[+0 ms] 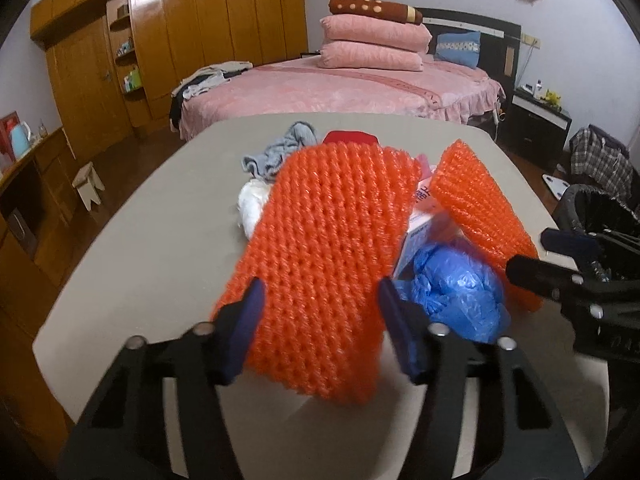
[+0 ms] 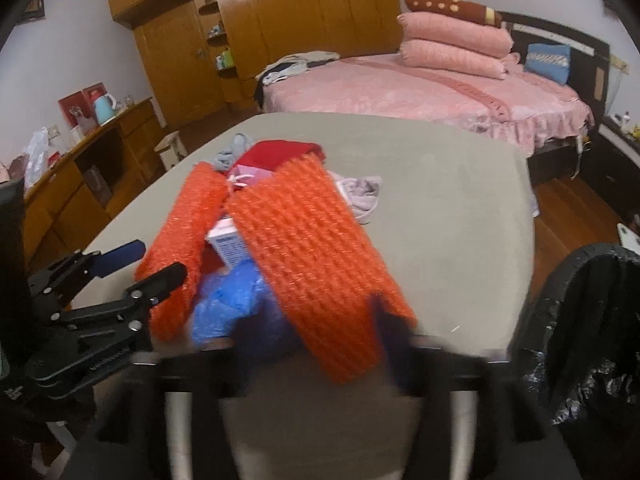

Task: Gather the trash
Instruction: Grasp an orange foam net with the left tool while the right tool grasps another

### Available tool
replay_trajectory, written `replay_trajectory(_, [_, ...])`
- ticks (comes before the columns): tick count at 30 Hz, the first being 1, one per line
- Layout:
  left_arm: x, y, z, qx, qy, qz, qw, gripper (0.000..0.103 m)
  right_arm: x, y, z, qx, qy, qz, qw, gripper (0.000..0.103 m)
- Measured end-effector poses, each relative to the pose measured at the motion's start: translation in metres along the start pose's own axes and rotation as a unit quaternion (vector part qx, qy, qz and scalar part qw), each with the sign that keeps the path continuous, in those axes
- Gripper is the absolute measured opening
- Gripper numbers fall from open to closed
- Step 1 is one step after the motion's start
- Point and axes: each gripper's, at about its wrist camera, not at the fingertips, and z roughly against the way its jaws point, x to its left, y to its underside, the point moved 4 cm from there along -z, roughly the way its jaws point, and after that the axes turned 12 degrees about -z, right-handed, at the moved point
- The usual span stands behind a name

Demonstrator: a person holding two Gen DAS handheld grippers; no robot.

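each of the tongs clenches its own orange foam net: the left tongs (image 1: 320, 320) hold one net (image 1: 320, 248), the right tongs (image 2: 316, 332) the other net (image 2: 316, 256), both lifted over the blue bag (image 1: 456, 296) on the worktop (image 1: 140, 264), bin (image 2: 592, 320) at right.

Two foam nets, one (image 1: 324, 256) and the other (image 1: 480, 216), are bright orange with a woven mesh pattern. Just right of the first net, a crumpled bag (image 1: 456, 300) is blue. Behind the net lie a grey cloth (image 1: 280, 152), a red item (image 1: 352, 137) and a white wad (image 1: 252, 204). The table (image 1: 140, 264) is plain beige. Beyond the table, the bed (image 1: 340, 88) is pink, its pillows (image 1: 372, 44) pink under a brown, cream-dotted one (image 1: 372, 7). The wardrobe (image 1: 180, 28) is glossy orange-brown. The finger pads (image 1: 250, 320) are dark blue on black. The bin bag (image 2: 592, 320) is black.
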Motion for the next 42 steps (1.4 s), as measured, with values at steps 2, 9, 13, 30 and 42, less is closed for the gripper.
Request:
replay_trajectory(2, [0.001, 0.002, -0.003, 0.003, 0.006, 0.007, 0.9999, 0.036, -0.002, 0.000, -0.007, 0.005, 0.009, 0.003, 1.000, 0.078])
replay_trajectory(9, [-0.001, 0.004, -0.001, -0.004, 0.020, 0.012, 0.9997, 0.009, -0.007, 0.001, -0.021, 0.032, -0.009, 0.011, 0.999, 0.047])
replay_trajectory(13, [-0.001, 0.003, 0.002, -0.007, 0.022, 0.013, 0.9997, 0.004, -0.004, 0.001, -0.012, 0.037, -0.032, 0.022, 0.999, 0.019])
replay_trajectory(30, [-0.014, -0.011, 0.026, -0.024, 0.035, 0.012, 0.9990, 0.029, -0.009, -0.008, 0.041, -0.007, -0.043, -0.023, 0.999, 0.013])
replay_trajectory(42, [0.000, 0.001, -0.015, 0.010, 0.018, 0.022, 0.9996, 0.023, -0.008, -0.003, 0.027, 0.003, -0.031, -0.030, 0.999, 0.013])
